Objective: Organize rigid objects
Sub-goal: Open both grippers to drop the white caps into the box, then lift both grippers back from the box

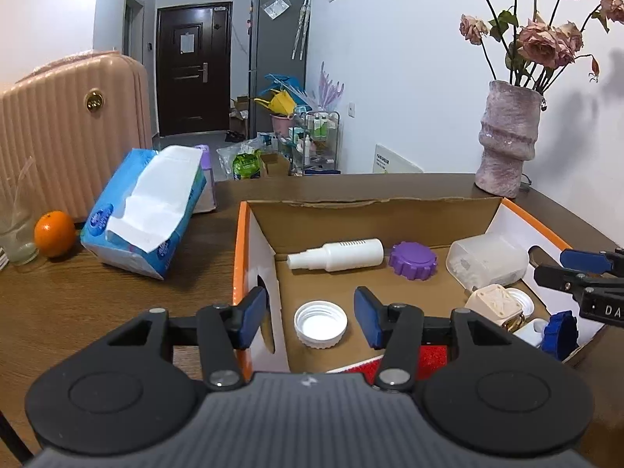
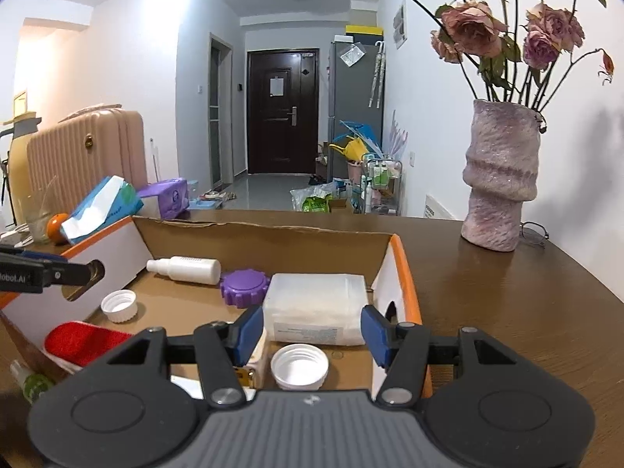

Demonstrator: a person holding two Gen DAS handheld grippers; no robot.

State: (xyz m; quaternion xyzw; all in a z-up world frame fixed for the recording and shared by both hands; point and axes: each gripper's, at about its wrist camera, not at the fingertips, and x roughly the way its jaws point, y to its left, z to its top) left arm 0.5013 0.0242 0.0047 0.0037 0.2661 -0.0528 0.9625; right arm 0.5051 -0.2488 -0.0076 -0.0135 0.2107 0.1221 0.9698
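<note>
Open cardboard box [image 1: 249, 241], white spray bottle [image 1: 339, 255] lying flat at 12 o'clock, purple toothed lid [image 1: 413, 260] beside it, white cap [image 1: 320, 324] mouth-up, translucent container [image 1: 487, 259] at 2 o'clock, possibly tilted

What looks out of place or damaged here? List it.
The cardboard box has a ragged, torn top edge on its far wall. The blue tissue pack sits tilted, propped against a purple pack. Nothing has spilled.

left wrist: close over cardboard box [image 1: 366, 210] near-left corner | right wrist: near-right corner | both face door [image 2: 282, 111]
</note>
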